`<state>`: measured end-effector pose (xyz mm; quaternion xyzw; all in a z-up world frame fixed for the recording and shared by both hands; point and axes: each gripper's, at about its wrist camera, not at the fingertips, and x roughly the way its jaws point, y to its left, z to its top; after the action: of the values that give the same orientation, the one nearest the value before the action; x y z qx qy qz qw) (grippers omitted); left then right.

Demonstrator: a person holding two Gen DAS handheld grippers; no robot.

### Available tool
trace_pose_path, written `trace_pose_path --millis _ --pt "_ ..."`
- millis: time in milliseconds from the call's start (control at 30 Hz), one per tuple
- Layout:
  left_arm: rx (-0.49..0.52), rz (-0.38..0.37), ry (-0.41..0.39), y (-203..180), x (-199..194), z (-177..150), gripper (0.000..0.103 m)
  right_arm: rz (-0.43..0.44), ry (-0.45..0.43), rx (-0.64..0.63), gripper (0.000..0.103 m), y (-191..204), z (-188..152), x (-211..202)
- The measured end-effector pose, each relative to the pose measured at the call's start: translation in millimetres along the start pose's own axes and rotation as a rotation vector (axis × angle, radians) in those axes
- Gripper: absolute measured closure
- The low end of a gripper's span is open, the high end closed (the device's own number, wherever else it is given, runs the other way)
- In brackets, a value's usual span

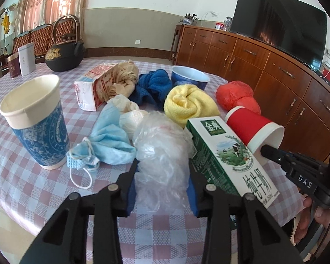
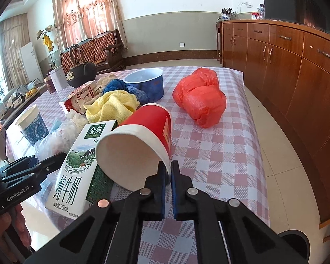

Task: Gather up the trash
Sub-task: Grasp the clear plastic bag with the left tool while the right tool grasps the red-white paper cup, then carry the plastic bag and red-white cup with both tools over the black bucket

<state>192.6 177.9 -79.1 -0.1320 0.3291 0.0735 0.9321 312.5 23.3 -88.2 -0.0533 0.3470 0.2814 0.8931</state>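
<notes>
Both grasps look made: the left tongs [image 1: 162, 176] clamp the crumpled clear plastic bag [image 1: 162, 151] on the checked desk [image 2: 220, 154], the right tongs [image 2: 168, 171] pinch the tipped red paper cup's [image 2: 143, 136] rim, seemingly firmly, so lifting both clear of the milk carton [image 2: 77, 167] comes next

Lots of textures here. The clear bag [image 1: 162, 154] is thin crinkly plastic, pretty shiny, and the red bag [image 2: 200, 98] is the same sort of film. The milk carton [image 2: 77, 167] looks like glossy printed card, the red cup [image 2: 143, 140] is paper with a matt white inside. The yellow towel [image 1: 187, 104] and blue towel [image 1: 154, 85] are nubby cloth. The tablecloth [image 2: 220, 154] has a smooth vinyl sheen, the cabinets [image 2: 297, 70] are polished wood, and the kettle [image 1: 63, 57] is dull dark metal.
</notes>
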Motion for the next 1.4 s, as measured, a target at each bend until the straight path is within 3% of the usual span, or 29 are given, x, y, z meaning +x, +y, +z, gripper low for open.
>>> trace_pose_path --millis 333,600,933,1400 --pt "0.009 -0.016 -0.080 -3.9 -33.2 6.8 0.064 -0.020 -0.077 0.014 0.100 0.9 1.7 -35.9" --pt "0.048 -0.050 -0.129 -25.4 -63.8 8.9 0.064 -0.065 -0.133 0.059 0.100 -13.8 -11.2 -88.3" --pt "0.180 -0.172 -0.161 -100.8 -86.5 -3.1 0.064 -0.189 -0.201 0.170 0.100 -63.7 -49.1 -177.0" --pt "0.369 -0.359 -0.095 -215.4 -89.1 -47.5 0.064 -0.380 -0.183 0.318 0.100 -142.8 -133.7 -264.3"
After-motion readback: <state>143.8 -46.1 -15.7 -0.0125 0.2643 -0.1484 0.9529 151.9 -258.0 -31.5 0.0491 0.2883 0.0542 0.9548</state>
